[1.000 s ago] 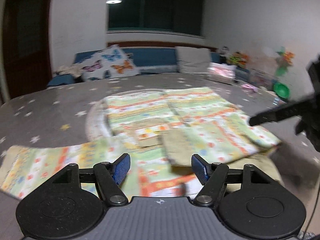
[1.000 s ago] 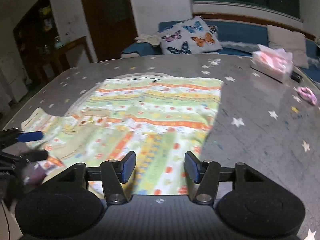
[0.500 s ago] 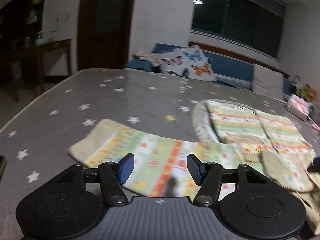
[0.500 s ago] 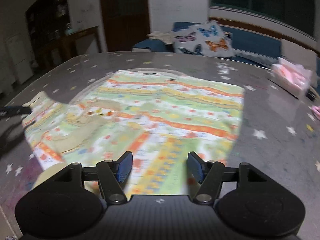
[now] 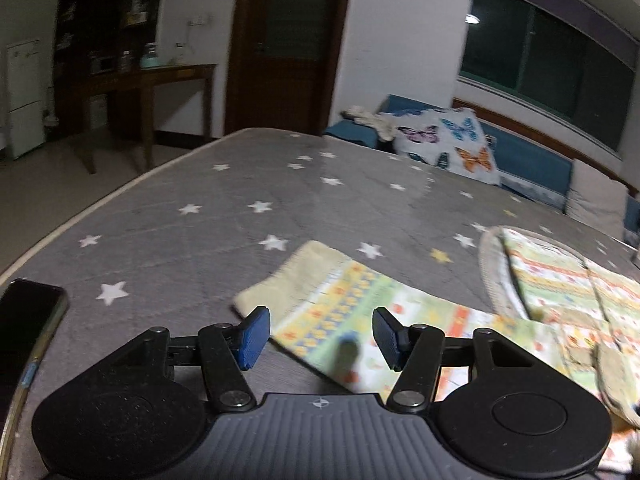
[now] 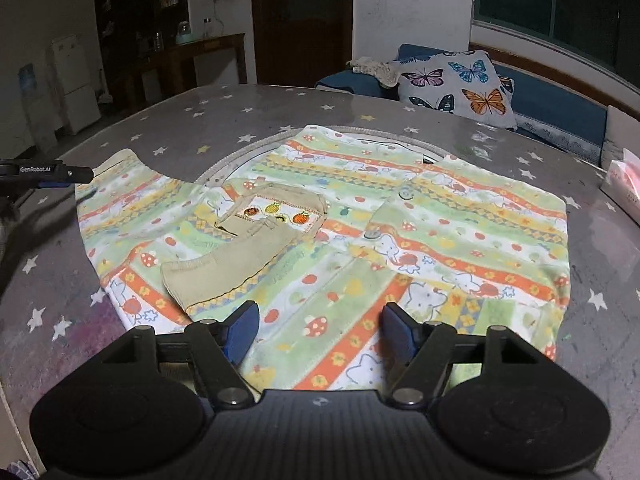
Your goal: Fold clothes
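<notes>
The bench (image 6: pixel 600 264), grey with stars, carries a patterned shirt (image 6: pixel 400 240) spread flat across its middle, one sleeve (image 5: pixel 340 300) stretched out to the side and a tan cuff (image 6: pixel 240 256) already turned in over the chest. The left tongs (image 5: pixel 320 332) hover just over that outstretched sleeve near its end; their jaws have just been closing but stand about half open, cloth below them and nothing gripped. The right tongs (image 6: pixel 318 326) hang over the shirt's near hem, jaws just opened wider, empty too. A phone (image 5: pixel 28 320) lies at the bench edge, left of the left tongs. The risk, I judge: pinching only the top layer of the sleeve, so it drags the body askew, or undoing the earlier fold.
</notes>
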A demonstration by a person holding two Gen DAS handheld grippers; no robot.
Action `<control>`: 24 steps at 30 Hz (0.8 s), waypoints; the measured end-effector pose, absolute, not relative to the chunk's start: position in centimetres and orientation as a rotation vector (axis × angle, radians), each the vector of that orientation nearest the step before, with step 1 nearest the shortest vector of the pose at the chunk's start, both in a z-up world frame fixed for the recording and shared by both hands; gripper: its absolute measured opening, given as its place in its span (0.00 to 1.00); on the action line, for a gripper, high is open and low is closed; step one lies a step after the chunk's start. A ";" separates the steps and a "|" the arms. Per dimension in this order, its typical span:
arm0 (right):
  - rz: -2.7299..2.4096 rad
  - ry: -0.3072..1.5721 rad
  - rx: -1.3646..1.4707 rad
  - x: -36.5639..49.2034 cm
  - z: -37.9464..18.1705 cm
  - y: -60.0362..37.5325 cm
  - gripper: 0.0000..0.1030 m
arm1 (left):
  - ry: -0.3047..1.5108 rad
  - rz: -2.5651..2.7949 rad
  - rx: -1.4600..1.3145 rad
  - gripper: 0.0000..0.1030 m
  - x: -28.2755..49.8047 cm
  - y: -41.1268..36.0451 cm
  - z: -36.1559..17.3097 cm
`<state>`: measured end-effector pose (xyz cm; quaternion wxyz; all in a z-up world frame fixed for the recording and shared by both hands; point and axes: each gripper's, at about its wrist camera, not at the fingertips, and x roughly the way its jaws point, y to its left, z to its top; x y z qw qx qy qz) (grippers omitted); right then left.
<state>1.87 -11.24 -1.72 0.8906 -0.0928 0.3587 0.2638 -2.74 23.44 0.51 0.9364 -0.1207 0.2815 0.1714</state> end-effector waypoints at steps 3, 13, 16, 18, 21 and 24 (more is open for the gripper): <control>0.551 0.741 -0.185 1.8 -1.4 -11.4 0.68 | 0.577 0.394 -0.258 0.50 -2.5 24.2 0.4; 0.548 0.727 -0.149 1.4 -0.8 -12.2 0.68 | 0.598 0.456 -0.304 0.39 -2.0 26.0 -0.4; 0.543 0.729 -0.139 1.2 -0.9 -12.4 0.68 | 0.594 0.454 -0.305 0.26 -1.9 26.1 -0.5; 0.539 0.727 -0.129 1.0 -0.9 -12.7 0.68 | 0.590 0.439 -0.331 0.11 -1.9 26.3 -0.5; 0.532 0.721 -0.113 0.6 -0.7 -13.1 0.68 | 0.578 0.397 -0.374 0.07 -2.1 26.2 0.0; 0.521 0.715 -0.097 0.4 -0.6 -13.7 0.67 | 0.555 0.337 -0.390 0.07 -2.5 25.2 1.2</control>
